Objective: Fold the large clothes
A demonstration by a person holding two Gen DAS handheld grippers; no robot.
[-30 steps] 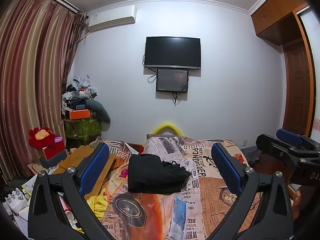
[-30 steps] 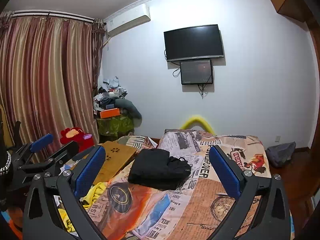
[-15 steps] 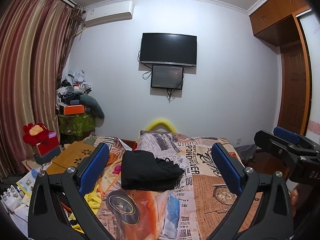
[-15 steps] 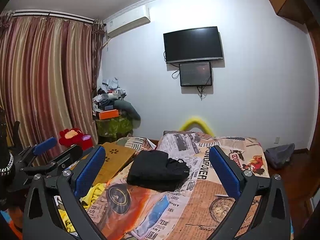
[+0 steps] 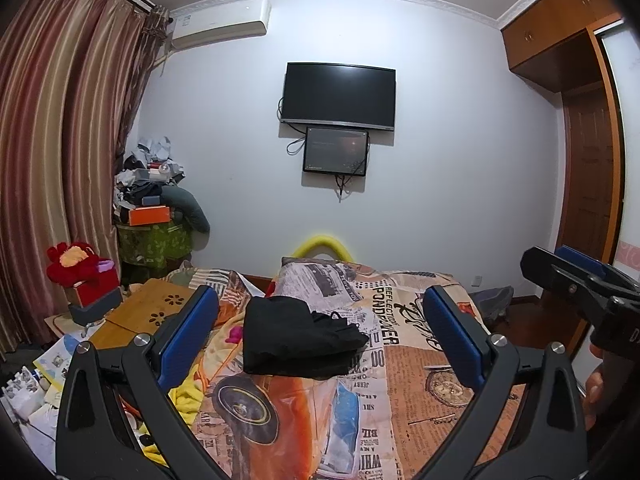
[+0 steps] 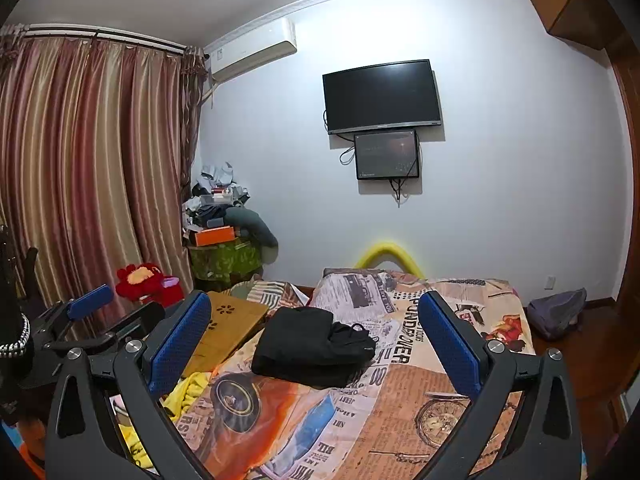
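A black garment (image 5: 298,336) is lying in a compact, partly folded heap on the printed bedspread (image 5: 412,364), toward the far left of the bed and well apart from both tools. The step in hand looks like the reach toward it, or a pause once the folding is done; the views cannot settle which. If more folding is wanted, it would go best by bringing both tools down low over the bedspread and pinching a single layer at two outer corners, not the whole bundle, so the cloth opens flat instead of dragging as a lump. The loose straps on the garment's right side could snag a finger.

The left gripper (image 5: 318,338) is being held level above the near end of the bed, pointing at the far wall, its blue pads spread wide and gripping nothing. The right gripper (image 6: 314,346) is hanging beside it on the right at much the same height, likewise spread apart and empty.
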